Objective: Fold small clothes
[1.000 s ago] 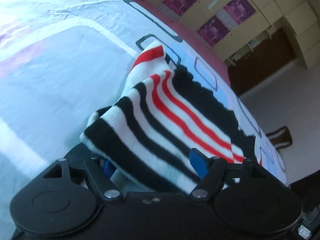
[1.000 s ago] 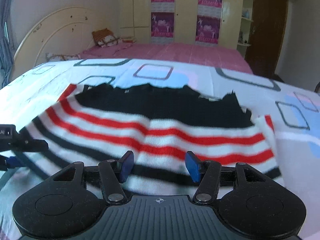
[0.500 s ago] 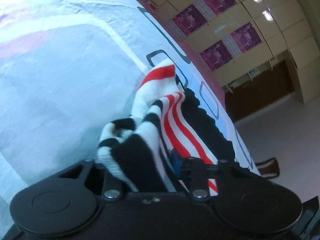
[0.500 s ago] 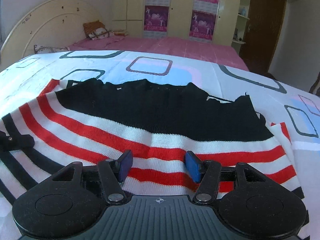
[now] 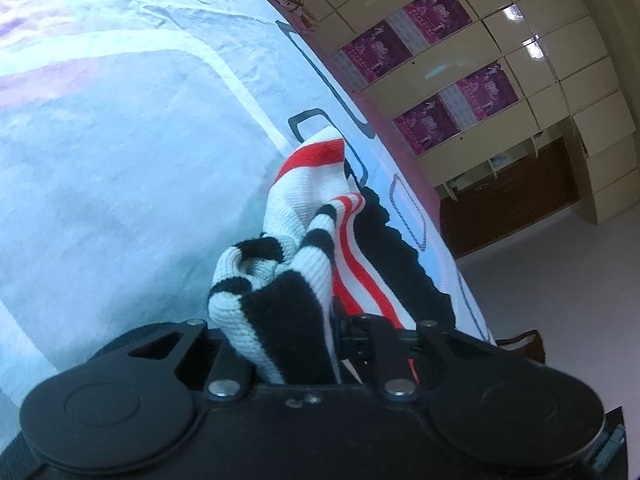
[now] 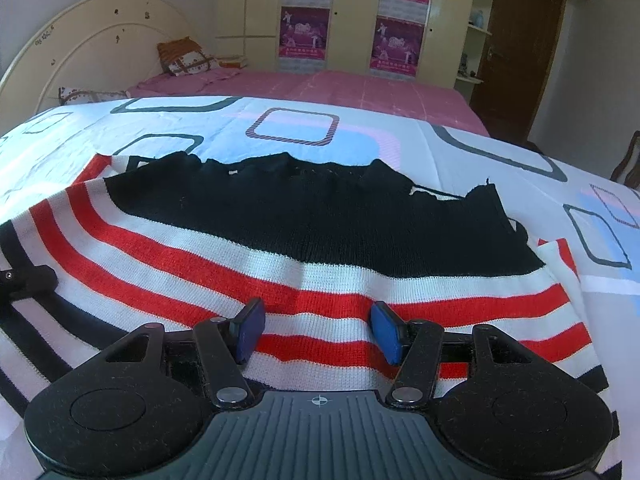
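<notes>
striped knit garment (image 6: 320, 264), black top band then red/white stripes then black/white stripes, lies spread on a bed sheet (image 6: 440, 148) printed with rounded squares in grey, blue and pink. right gripper (image 6: 318, 330) sits low over the near edge of the garment, its two blue pads (image 6: 252, 330) spread well apart with the red and white stripes showing between them, nothing pinched. cannot tell if the pads touch the fabric. at the left edge of the right wrist view a black part of the left gripper (image 6: 24, 282) sits at the garment's left side. in the left wrist view the left gripper (image 5: 296, 336) is pressed together on a bunched fold of the garment (image 5: 280, 280), black and white stripes crumpled up between the fingers, fingertips hidden by the fabric. from the pinch the rest of the garment trails away across the sheet (image 5: 120, 140), red stripes and black band lying flat further out, a white corner with a red band raised up beyond the bunch. behind the bed: pink mattress cover (image 6: 320, 88), cream headboard (image 6: 88, 48), patterned pillow (image 6: 184, 56), cream wardrobe (image 6: 352, 0) with purple posters (image 6: 306, 32), brown door (image 6: 520, 52).
</notes>
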`<action>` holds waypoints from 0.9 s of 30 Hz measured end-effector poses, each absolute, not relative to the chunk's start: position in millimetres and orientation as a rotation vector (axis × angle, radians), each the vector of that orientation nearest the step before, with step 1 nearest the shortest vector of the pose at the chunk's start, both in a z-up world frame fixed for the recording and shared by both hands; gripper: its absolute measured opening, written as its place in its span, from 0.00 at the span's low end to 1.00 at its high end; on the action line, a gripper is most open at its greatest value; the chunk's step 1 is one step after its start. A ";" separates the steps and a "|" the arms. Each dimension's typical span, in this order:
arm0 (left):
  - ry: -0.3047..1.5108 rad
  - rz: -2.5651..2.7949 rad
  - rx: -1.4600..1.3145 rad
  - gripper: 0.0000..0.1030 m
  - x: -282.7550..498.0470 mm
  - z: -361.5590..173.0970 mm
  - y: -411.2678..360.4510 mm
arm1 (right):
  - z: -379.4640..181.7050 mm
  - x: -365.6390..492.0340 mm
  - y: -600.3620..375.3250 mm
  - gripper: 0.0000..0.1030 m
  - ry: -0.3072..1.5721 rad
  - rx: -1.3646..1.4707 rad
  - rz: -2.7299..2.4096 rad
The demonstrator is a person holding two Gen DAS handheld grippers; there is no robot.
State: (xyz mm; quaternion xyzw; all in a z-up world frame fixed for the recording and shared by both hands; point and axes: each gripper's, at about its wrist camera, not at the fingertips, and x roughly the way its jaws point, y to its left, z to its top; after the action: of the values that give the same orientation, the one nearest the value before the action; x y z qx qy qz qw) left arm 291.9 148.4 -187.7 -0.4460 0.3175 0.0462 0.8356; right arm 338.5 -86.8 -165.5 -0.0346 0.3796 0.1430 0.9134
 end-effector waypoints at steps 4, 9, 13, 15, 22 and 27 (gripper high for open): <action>0.676 0.137 -0.903 0.15 291.9 -180.5 140.5 | -166.7 340.0 -89.9 0.57 0.778 -0.069 0.318; 0.661 0.173 -0.817 0.14 292.7 -163.1 126.0 | -165.8 343.5 -96.4 0.60 0.776 -0.069 0.365; 0.643 0.193 -0.787 0.14 293.6 -154.7 117.3 | -159.3 343.7 -106.8 0.61 0.761 -0.041 0.391; 0.643 0.205 -0.783 0.14 293.4 -155.9 115.9 | -159.2 342.1 -111.1 0.61 0.758 -0.050 0.391; 0.632 0.223 -0.752 0.14 289.8 -150.5 110.5 | -166.2 347.4 -106.9 0.63 0.788 -0.091 0.406; 0.592 0.199 -0.688 0.14 289.4 -133.1 94.8 | -166.7 348.0 -110.2 0.63 0.791 -0.083 0.414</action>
State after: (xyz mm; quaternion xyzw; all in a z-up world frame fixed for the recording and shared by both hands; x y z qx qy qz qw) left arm 289.4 94.8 -133.1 -0.3316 0.2852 0.0962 0.8941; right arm 348.0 -110.2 -166.7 -0.0402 0.3823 0.1999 0.9012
